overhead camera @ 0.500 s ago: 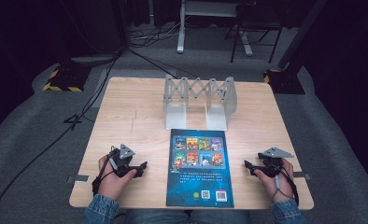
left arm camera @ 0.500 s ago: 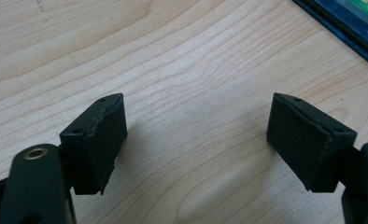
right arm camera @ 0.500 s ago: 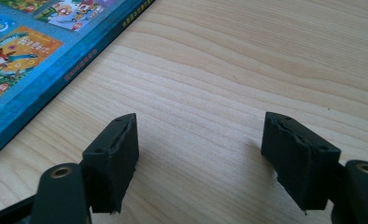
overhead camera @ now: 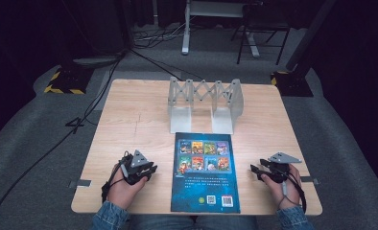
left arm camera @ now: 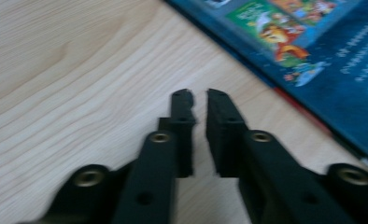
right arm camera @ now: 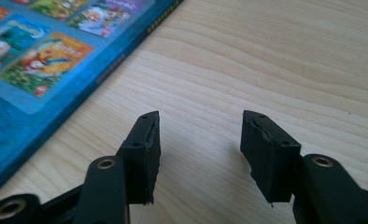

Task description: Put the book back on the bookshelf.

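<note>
Here, left gripper (left arm camera: pixel 200 95) nearly closed (empty), right gripper (right arm camera: pixel 200 119) apart.

book (left arm camera: pixel 313 51): cut off by the top and right edges in the left gripper view; cover pictures blurred
book text (overhead camera: pixel 205 184): too small to read in the high view
forearms (overhead camera: pixel 108 218): cut off by the bottom edge

Book (overhead camera: pixel 205 171) lies flat on table (overhead camera: pixel 129 120), at the near edge, midway across. Expanding rack (overhead camera: pixel 205 103) stands behind the book toward the far edge, just apart from the book's far end. Left gripper (overhead camera: pixel 148 173) rests on the table left of the book, near it, not touching. Right gripper (overhead camera: pixel 255 171) rests right of the book, likewise apart. Book sits between both grippers. Cables (overhead camera: pixel 81 120) run over the floor left of the table.
</note>
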The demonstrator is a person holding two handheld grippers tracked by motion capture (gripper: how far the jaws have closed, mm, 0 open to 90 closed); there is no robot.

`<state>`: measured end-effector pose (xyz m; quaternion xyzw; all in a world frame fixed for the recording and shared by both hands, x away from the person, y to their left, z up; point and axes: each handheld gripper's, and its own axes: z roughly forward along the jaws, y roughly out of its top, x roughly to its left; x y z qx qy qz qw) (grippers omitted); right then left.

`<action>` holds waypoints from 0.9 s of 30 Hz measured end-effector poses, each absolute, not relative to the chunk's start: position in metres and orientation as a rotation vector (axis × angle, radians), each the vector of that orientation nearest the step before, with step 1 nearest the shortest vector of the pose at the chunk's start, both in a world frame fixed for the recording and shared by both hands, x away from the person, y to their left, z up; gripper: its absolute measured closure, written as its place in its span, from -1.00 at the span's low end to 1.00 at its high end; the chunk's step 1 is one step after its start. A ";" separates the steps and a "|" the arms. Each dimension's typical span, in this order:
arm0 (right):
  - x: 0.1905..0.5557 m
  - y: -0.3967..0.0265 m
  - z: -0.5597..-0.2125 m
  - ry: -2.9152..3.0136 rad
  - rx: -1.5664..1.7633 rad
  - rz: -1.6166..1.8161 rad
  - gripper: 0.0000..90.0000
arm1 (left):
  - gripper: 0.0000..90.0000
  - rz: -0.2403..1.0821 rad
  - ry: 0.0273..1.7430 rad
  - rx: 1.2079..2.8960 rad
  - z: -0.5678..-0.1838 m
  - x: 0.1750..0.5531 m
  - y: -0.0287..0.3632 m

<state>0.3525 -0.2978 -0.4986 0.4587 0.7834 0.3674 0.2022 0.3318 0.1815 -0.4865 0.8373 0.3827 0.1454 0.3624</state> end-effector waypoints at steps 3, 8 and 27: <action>0.350 -0.295 -0.494 2.189 1.275 1.071 0.07 | 0.98 0.329 0.934 2.150 -0.485 0.328 0.167; 0.346 -0.285 -0.490 2.231 1.237 1.079 -0.02 | 0.99 0.243 0.874 2.124 -0.481 0.323 0.148; 0.342 -0.245 -0.490 2.378 1.136 1.070 -0.21 | 0.90 0.246 0.861 2.221 -0.491 0.322 0.125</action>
